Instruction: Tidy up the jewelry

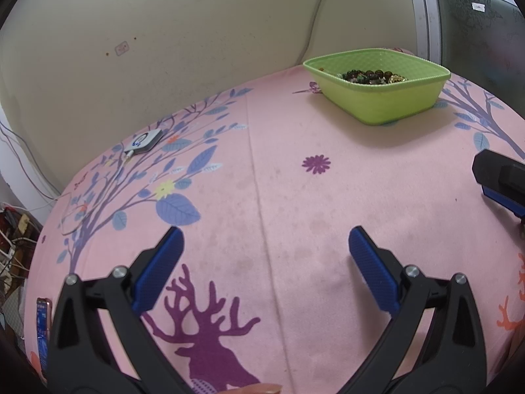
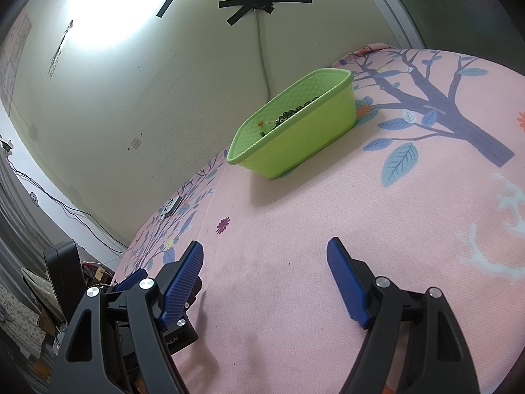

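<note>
Pink tree-print bench (image 1: 295,197) is carrying a green basket (image 1: 387,105) of beads (image 1: 370,76); you are holding left tongs (image 1: 265,256) and right tongs (image 2: 265,262) apart, empty.

Left gripper (image 1: 265,246): black plastic arms with triangular cut-outs | blue ribbed finger pads (image 1: 372,267) | silver round screws | Right gripper (image 2: 264,257): identical build, white lettering on black base

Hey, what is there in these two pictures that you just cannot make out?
- Beaded jewelry in the green plastic basket: the near wall hides most of it in both views.
- Small white square device, left view: too small to identify.
- Right tongs, left view: cut off by the edge.
</note>
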A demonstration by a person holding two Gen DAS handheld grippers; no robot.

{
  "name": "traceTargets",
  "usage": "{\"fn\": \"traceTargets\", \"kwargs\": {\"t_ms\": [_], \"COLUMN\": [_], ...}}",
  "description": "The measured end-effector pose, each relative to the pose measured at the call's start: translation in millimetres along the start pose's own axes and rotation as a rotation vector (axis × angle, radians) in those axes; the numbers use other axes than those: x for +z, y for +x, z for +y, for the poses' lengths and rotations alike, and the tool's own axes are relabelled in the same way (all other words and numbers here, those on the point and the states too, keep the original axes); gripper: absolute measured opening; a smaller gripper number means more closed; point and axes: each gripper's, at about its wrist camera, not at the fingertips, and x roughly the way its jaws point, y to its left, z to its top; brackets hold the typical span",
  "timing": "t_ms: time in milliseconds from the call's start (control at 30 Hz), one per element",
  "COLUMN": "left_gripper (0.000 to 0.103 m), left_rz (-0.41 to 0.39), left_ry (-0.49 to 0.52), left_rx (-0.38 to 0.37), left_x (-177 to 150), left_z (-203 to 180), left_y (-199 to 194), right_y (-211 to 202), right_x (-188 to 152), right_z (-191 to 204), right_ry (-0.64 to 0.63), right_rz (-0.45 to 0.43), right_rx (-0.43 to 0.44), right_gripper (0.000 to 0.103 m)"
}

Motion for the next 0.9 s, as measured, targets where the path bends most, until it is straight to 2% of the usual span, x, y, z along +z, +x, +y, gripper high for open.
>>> {"fn": "traceTargets", "kwargs": {"t_ms": [900], "left_gripper": [0.097], "left_rz": [0.003], "left_ry": [0.009], "left_rx": [-0.002], "left_x": [-3.5], "left_z": [1.9], "left_y": [2.3], "right_y": [0.3], "right_x": [-0.3], "right_z": [0.0], "right_ry": [0.002], "right_rz": [-0.001], "right_rx": [-0.001], "right_gripper": [0.054]}}
